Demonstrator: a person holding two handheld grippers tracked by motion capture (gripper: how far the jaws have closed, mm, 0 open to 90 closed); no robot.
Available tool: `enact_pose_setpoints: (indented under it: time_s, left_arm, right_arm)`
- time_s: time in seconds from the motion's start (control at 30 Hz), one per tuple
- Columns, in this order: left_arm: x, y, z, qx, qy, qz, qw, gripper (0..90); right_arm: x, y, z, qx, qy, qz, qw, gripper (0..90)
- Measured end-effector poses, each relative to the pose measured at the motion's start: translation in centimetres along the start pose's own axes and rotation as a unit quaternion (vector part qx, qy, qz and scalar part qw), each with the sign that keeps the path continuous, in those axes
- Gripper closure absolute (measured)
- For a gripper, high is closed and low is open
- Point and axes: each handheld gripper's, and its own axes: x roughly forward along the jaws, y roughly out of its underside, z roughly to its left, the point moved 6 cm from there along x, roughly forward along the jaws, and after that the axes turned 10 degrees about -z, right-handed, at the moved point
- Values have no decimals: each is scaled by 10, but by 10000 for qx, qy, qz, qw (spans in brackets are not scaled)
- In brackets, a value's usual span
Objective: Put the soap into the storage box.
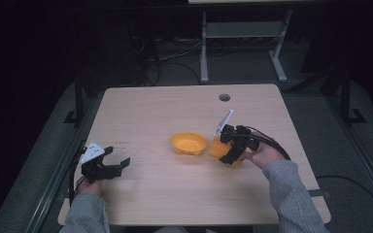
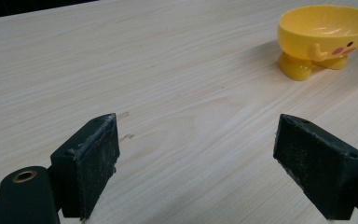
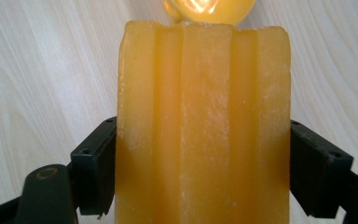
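**Orange block gripped, bowl waiting beside it**

The right gripper has its jaws closed on the sides of a ribbed orange block, so the pick-up looks done — in the high view the block sits low over the table, just right of the yellow bowl, and whether it is lifted clear or touching the wood cannot be told. The bowl looks empty apart from a speckled floor. What seems left is the short carry to the bowl and the release, if that is where the block is meant to go.

The left gripper rests near the table's left front corner with its jaws spread wide and nothing between them; its own view shows bare wood ahead and the bowl well off.

Room is generous — the far half of the table is bare save a cable hole. The tight spot is the bowl's near rim, which the block must clear. The right forearm lies close to the right edge.
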Motion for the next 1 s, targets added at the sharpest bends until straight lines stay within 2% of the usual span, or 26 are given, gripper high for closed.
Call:
enact_pose_setpoints:
  time_s: [0.27, 0.37, 0.67, 1.0]
  left_arm:
    - [0, 0, 0, -27, -10, -11, 10000, 138]
    - [0, 0, 0, -35, -5, -10, 10000, 138]
    - [0, 0, 1, -36, -2, -6, 10000, 138]
    - [0, 0, 0, -51, 7, -20, 10000, 138]
  right_arm:
    - [3, -18, -5, -87, -86, -61, 9999, 213]
    - [5, -26, -6, -208, -80, -22, 9997, 213]
    - [11, -43, -9, -356, -134, -26, 9993, 212]
    - [16, -63, -12, -456, -236, -67, 9987, 213]
